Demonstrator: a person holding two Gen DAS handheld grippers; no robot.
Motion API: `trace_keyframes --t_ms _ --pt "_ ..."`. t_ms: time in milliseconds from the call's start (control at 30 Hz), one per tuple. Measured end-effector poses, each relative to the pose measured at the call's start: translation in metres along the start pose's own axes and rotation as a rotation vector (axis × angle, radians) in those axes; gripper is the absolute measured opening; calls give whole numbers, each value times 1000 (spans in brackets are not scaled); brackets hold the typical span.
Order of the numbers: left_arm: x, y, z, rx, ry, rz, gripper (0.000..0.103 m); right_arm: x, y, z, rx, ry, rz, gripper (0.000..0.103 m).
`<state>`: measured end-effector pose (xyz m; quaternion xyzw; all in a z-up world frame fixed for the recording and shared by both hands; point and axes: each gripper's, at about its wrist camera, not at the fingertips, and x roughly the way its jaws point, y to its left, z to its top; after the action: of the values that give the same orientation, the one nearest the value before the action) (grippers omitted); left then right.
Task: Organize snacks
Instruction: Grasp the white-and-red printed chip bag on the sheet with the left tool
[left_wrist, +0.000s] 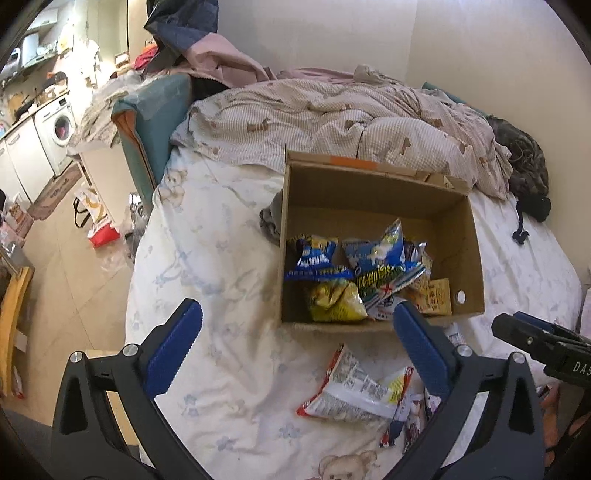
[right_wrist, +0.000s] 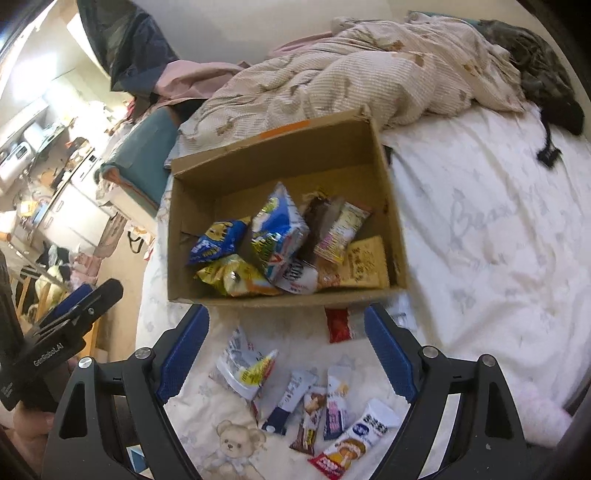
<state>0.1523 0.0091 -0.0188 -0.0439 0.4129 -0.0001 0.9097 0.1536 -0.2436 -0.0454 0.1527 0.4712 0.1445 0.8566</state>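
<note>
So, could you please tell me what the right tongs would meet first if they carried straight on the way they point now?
Probably the loose snack packets on the bedsheet, just short of the cardboard box. The right tongs stand open and empty above them; depth is hard to judge.

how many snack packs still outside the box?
6: red pack at the box, grey bag, then four bars in a row. More may hide behind the fingers.
</note>
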Motion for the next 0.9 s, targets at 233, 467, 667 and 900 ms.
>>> trace_keyframes --t_ms 233,467,667,900 --pt "2 0 -11 6 34 9 102 -6 -7 -20 14 45 -33 88" --pt "11 -3 -24 23 109 10 102 -9 -19 -36 77 91 11 88" --pt "38 6 -39 -19 259 5 102 -2 -35 -42 186 135 37 89" --pt "79 -16 -69 -20 434 -129 102 8 -38 -41 223 160 45 89"
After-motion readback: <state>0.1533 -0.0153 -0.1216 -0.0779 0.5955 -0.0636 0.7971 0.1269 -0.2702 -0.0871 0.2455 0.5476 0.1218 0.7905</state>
